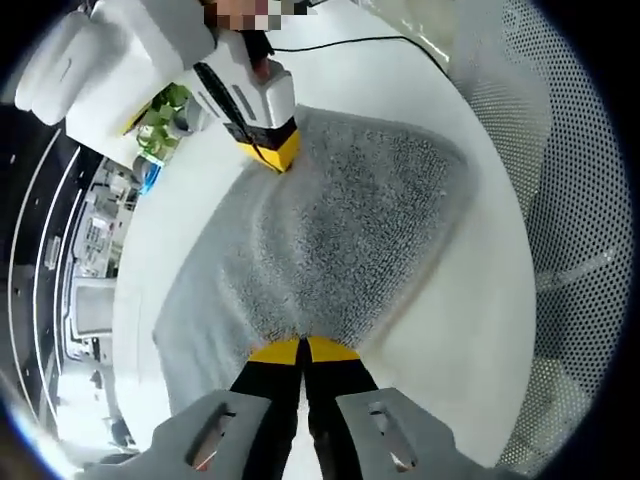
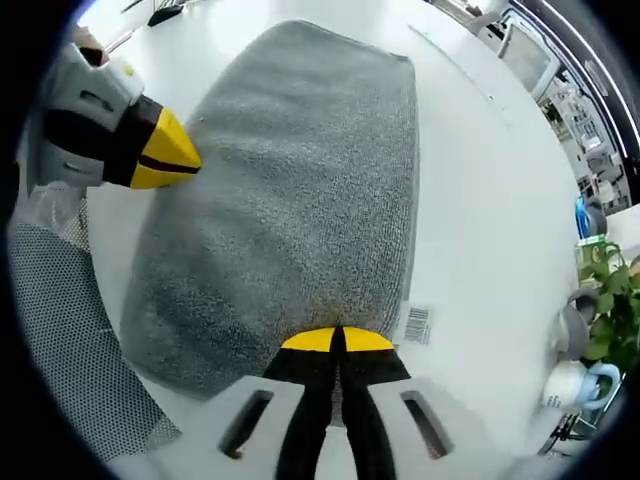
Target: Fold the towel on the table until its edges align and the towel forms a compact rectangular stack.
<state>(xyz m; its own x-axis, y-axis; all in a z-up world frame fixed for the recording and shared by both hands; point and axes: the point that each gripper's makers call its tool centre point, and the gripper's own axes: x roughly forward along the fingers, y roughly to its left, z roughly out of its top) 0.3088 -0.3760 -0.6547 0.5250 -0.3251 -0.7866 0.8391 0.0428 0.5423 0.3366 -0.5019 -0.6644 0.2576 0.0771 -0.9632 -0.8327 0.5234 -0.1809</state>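
We see the grey towel (image 2: 290, 190) spread on the white table (image 2: 490, 200), left gripper (image 1: 303, 349) clamped on one edge, right gripper (image 2: 336, 341) clamped on another, perforated panel (image 1: 560, 180) beside.

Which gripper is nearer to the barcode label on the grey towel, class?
Right. The right gripper is shut on the towel edge just beside the barcode label. The left gripper pinches the towel's opposite side, far from it.

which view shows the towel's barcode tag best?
Right gripper view: the white barcode tag lies flat at the grey towel edge, beside the right gripper. In the left gripper view the towel shows bunched; I can't find the tag.
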